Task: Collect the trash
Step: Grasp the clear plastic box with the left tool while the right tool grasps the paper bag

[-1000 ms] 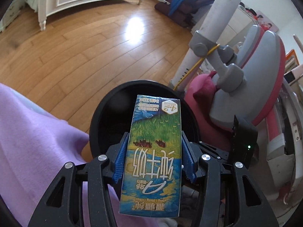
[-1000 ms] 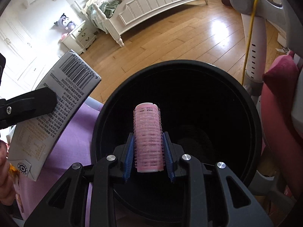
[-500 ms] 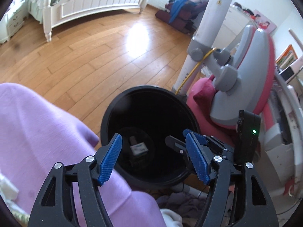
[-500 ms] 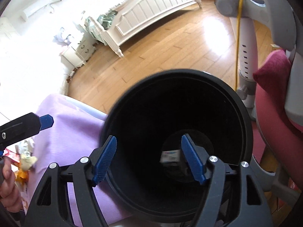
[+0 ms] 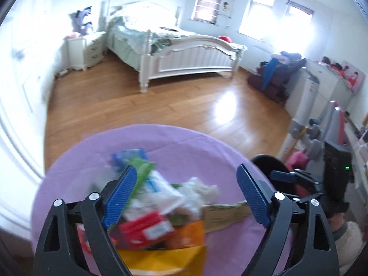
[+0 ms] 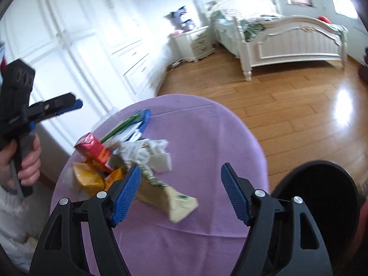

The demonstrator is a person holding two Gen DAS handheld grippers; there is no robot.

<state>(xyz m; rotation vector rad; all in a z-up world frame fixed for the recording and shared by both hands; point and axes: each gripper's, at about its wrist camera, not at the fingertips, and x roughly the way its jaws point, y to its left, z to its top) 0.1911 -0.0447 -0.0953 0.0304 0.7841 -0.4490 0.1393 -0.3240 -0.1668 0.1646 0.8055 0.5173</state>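
Note:
A pile of trash lies on a round table with a purple cloth (image 5: 161, 142): a red packet (image 5: 147, 226), an orange bag (image 5: 186, 237), white crumpled paper (image 5: 200, 188) and a beige wrapper (image 5: 225, 214). My left gripper (image 5: 186, 197) is open and empty above the pile. My right gripper (image 6: 180, 195) is open and empty over the beige wrapper (image 6: 170, 200), with the red packet (image 6: 94, 149) and white paper (image 6: 142, 149) beyond. The black bin (image 6: 322, 197) stands at the table's right; it also shows in the left wrist view (image 5: 266, 163).
A white bed (image 5: 184, 53) and nightstand (image 5: 85, 48) stand across the wooden floor (image 5: 161, 101). A pink and grey chair (image 5: 331, 133) is beside the bin. White wardrobe doors (image 6: 92, 46) line the left wall. The left gripper shows in the right wrist view (image 6: 53, 108).
Both grippers opened over the bin, dropping the milk carton and the pink hair roller in. Both have since swung back up over the table's trash pile.

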